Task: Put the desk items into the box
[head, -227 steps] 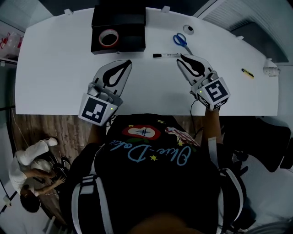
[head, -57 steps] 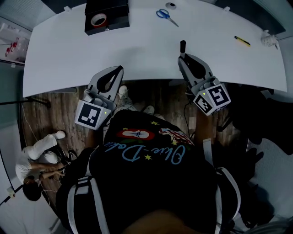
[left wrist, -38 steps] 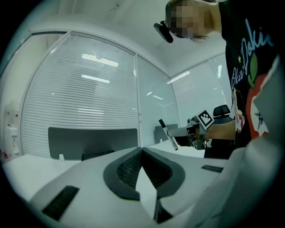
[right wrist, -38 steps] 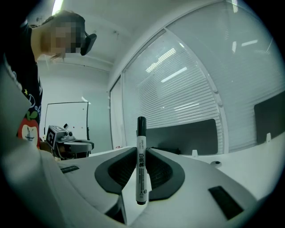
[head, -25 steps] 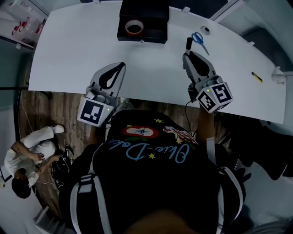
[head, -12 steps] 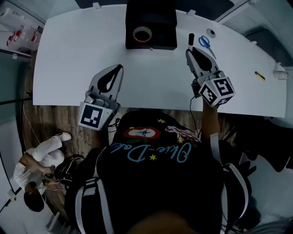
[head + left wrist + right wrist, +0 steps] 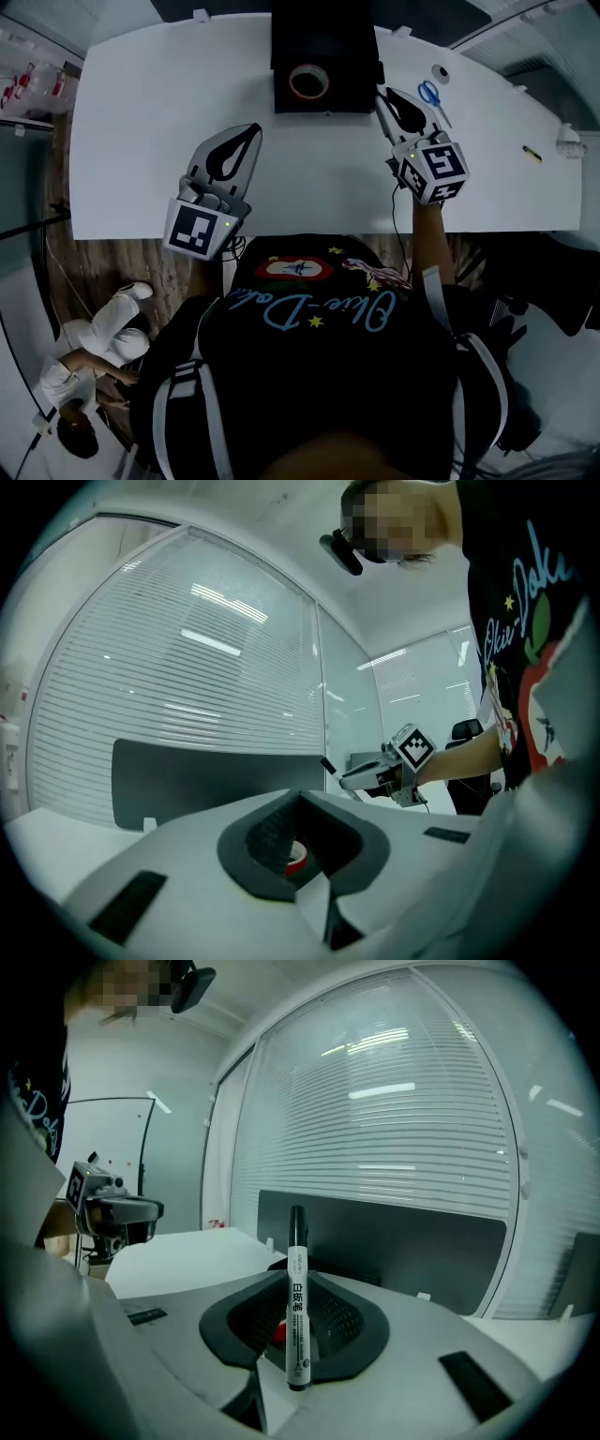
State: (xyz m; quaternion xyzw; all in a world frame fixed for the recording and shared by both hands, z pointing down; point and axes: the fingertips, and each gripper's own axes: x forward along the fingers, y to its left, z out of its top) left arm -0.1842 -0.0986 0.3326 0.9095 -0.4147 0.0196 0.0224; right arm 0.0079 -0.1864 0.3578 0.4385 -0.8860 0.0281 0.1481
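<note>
Pinching the marker point(image 7: 297, 1297) upright, the right hand-held gripper point(image 7: 382, 94) should clear the box point(image 7: 323, 37) rim before releasing; the left hand-held gripper point(image 7: 253, 131) is pressed together, empty.

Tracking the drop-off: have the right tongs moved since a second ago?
Yes. The right tongs, shut on the marker, have closed in leftward on the black box and now sit at its right edge.

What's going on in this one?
A person is packing desk items into a black box on a white table. The right tool grips a marker upright by the box's right edge, not yet dropped in. The left tool is shut and empty. Tape lies in the box; scissors lie outside.
</note>
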